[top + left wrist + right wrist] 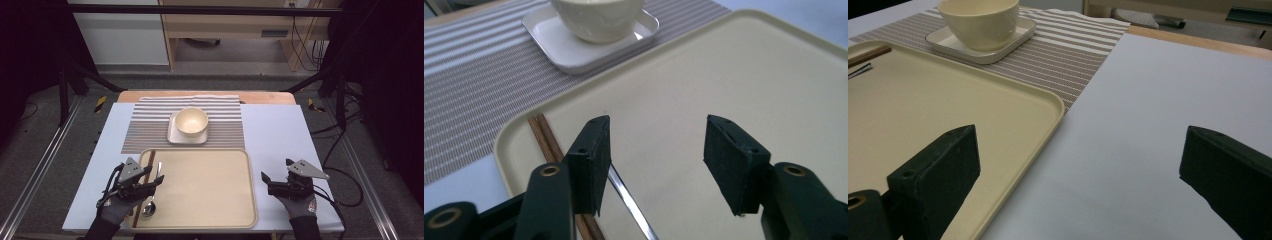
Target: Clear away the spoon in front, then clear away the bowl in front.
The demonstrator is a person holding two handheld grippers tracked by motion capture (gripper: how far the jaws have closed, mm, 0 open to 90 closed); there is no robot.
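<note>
Hiding the spoon's [149, 206] handle, the left gripper [159, 179] hangs open-fingered.

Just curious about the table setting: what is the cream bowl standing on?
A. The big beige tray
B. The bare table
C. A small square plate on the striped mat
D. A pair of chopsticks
C: the high view shows the cream bowl on the small square plate, which lies on the striped mat, beyond the far edge of the beige tray.

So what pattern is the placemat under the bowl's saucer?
Thin brown-and-white stripes on the placemat; the left gripper view shows it best.
</note>
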